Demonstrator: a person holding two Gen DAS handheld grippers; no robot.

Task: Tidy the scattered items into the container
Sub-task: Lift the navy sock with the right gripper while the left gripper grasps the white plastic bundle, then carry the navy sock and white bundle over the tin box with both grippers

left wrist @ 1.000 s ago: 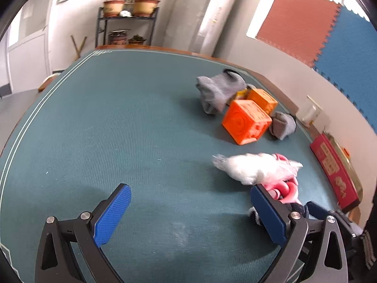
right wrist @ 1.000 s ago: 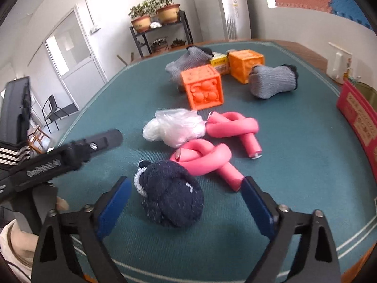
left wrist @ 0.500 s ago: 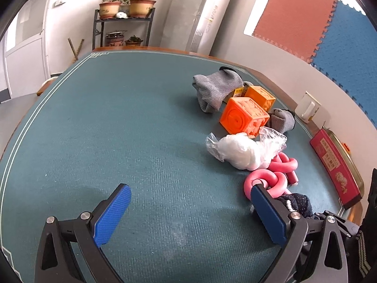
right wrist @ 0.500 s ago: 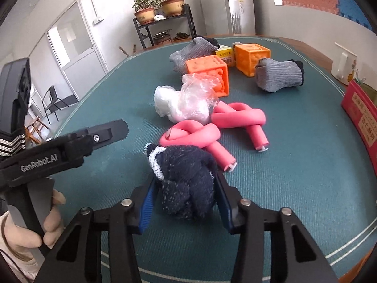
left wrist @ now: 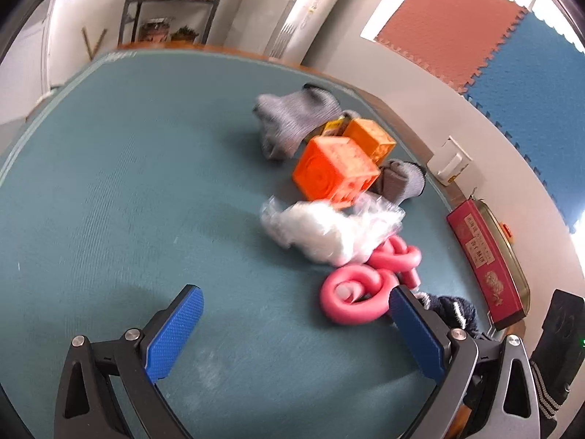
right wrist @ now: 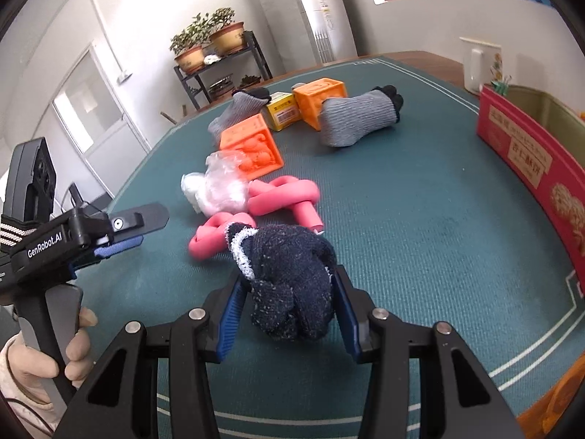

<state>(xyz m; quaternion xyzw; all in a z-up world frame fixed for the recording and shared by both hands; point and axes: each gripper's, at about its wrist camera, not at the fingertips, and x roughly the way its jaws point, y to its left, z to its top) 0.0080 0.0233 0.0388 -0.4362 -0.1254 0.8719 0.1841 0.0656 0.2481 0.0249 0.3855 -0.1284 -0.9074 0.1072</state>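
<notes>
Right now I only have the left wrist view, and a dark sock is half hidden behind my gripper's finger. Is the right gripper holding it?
Observer: Yes. The right gripper has just closed its jaws on the navy sock, with a pad pressing on each side.
Operator: Is the container open on top?
Observer: Yes. The red container has no lid on, and its olive inside shows above the wall, to the right of the sock in the right wrist view.

Bare mat (left wrist: 120, 168) left of the toy clutter (left wrist: 336, 172)
</notes>
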